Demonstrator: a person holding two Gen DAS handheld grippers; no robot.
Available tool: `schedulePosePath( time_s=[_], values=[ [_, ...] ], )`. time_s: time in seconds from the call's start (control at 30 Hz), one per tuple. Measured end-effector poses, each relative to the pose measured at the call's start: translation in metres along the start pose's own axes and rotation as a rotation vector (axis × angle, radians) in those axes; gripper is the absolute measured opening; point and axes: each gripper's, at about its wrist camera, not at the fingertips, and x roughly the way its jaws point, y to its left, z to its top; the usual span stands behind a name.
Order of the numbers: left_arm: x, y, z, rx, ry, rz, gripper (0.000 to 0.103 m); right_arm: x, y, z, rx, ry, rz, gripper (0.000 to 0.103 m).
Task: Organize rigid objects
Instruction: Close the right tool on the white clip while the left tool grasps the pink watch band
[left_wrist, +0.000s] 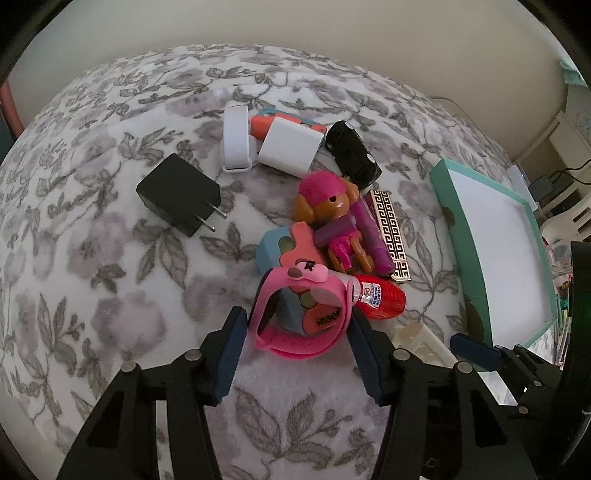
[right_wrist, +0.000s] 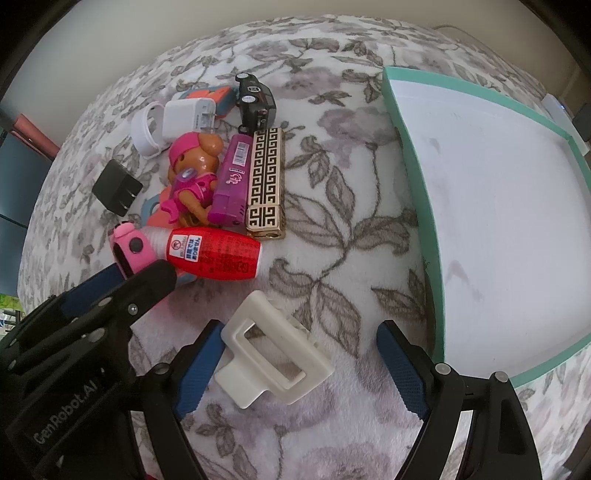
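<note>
Plush fabric with a grey floral print covers the bed (right_wrist: 332, 206) on which everything lies, and it is the largest thing in either view. Next in size is the teal-rimmed tray (right_wrist: 410, 173), lying at the right of the heap; its white floor shows nothing inside, so the sorting appears to be barely begun and every item is left to move. The heap itself sits well apart from the tray: a blue and orange toy block (left_wrist: 273, 251), a dog figure in pink (left_wrist: 328, 206), a black toy car (left_wrist: 352, 151), a gold patterned lighter (right_wrist: 266, 181) touching a purple one (right_wrist: 232, 177), a red bottle (right_wrist: 214, 254), a white charger (left_wrist: 290, 147), a white band (left_wrist: 236, 138) and, a little off to the side, a black plug adapter (left_wrist: 181, 192). The left gripper (left_wrist: 297, 354) stands open with its fingers either side of the pink watch (left_wrist: 303, 317), which rests against the block; contact cannot be made out. The right gripper (right_wrist: 303, 365) is likewise open, spread wide around a cream hair claw (right_wrist: 273, 350) lying alone on the bed near the tray, one pad just beside it. Judging by this, both pieces are about to be grasped rather than carried.
</note>
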Motion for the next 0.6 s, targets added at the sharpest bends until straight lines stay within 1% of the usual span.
schedulePosePath(
  time_s=[0.2, 0.27, 0.37, 0.53, 0.6],
  values=[
    [-0.002, 0.002, -0.001, -0.01, 0.004, -0.006, 0.057, 0.001, 0.004, -0.001, 0.003, -0.011, 0.003, 0.085],
    [-0.003, 0.004, -0.002, -0.015, 0.005, -0.003, 0.057, -0.001, 0.002, -0.003, 0.012, -0.015, 0.001, 0.081],
    [-0.006, 0.008, -0.005, -0.032, 0.008, 0.007, 0.057, -0.004, -0.003, -0.004, 0.028, -0.019, 0.014, 0.077],
    [-0.014, 0.013, -0.007, -0.06, 0.01, 0.023, 0.056, -0.009, -0.006, -0.006, 0.048, -0.027, 0.031, 0.061],
    [-0.017, 0.015, -0.009, -0.066, 0.01, 0.032, 0.057, -0.01, -0.007, -0.007, 0.054, -0.029, 0.036, 0.062]
  ],
)
